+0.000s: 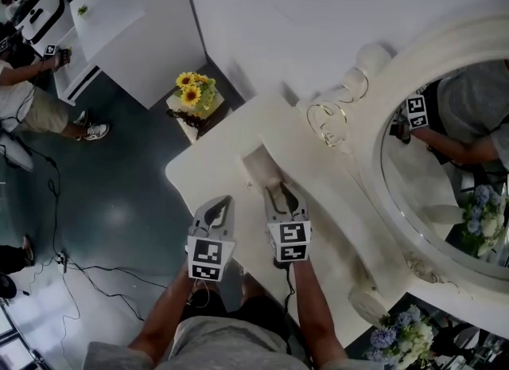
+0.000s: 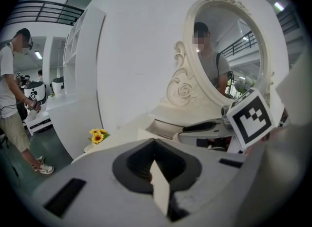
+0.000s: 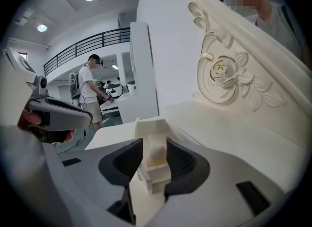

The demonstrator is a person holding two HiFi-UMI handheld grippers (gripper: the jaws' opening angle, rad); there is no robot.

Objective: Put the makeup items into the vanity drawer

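Vanity drawer (image 1: 258,165) open below right claw (image 1: 283,189).

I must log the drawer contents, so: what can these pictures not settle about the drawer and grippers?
Drawer interior: the right gripper covers it in the head view.
Pale lump between the right jaws, right gripper view: jaws hide whether pads press it.
Pale sliver in the closed left gripper, left gripper view: too thin to name.

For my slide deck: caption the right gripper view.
Right gripper, jaws apart, over the open drawer, a pale rounded item between them.
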